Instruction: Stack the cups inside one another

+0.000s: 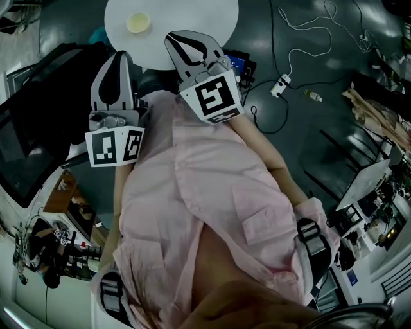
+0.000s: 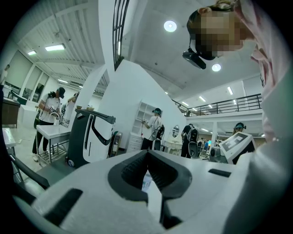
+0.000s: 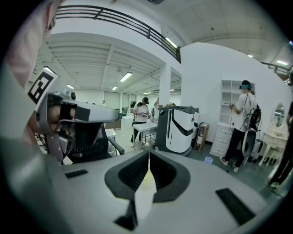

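Hanging close against the pink shirt (image 1: 205,193), both tools are up off the work. The left tool (image 1: 120,58) has its jaws together with nothing in them, and the right tool (image 1: 173,38) is closed and empty too, angled down toward the round white surface (image 1: 192,19). Only one pale yellow cup (image 1: 138,22) shows, standing mouth-up on that surface, just beyond the right tool. I can't tell whether others are nested in it.

It looks small and thin-walled, so I'd judge it light, easy to tip and easy to crush. A soft pinch on the wall near the rim, one jaw inside and one outside, seems the safest hold.

Only the head view gives you the cup and surface. Each gripper view stares across a bright hall at people and a white-and-dark machine (image 3: 178,130). The right gripper view adds a pale yellow smear in the gap under its tips, possibly that cup.
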### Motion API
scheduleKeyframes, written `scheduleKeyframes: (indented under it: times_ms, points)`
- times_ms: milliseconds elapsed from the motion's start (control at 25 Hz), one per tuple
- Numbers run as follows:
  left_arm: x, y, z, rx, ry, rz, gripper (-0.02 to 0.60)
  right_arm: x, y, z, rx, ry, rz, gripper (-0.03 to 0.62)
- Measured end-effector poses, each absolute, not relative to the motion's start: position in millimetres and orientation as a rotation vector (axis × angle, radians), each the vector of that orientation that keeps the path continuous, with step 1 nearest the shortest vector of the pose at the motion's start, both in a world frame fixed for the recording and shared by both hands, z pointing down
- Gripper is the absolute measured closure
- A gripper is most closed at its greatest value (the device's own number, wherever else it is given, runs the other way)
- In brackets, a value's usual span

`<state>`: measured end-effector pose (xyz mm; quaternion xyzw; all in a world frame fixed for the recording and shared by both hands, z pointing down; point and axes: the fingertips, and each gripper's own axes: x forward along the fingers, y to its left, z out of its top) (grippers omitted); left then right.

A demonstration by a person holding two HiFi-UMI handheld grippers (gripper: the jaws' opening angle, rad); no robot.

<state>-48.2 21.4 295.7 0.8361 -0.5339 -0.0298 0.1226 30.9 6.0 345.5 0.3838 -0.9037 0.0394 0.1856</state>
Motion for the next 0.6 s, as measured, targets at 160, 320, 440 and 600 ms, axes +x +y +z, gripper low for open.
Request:
scheduleKeyframes:
  times_ms: [160,320,440,600]
  points:
    - [-51.3,19.9,295.8,2.435,-1.560,-0.094,0.566,28.4,4.4,346.3,1.076,-2.544,0.112,0.562]
    - [-51.1,20.2,295.8,2.432,-1.558,-0.095,0.566,28.5,4.6,346.8,1.073,-2.542,0.117,0.560]
    - [-52.0,19.2,294.6,2.431,-1.558,-0.096,0.566,27.5,3.7,346.0,1.071,-2.539,0.118,0.560]
    - [-53.2,17.6,293.0,2.427,-1.559,-0.101,0.566,27.1,2.1,344.9,1.071,-2.538,0.121,0.560]
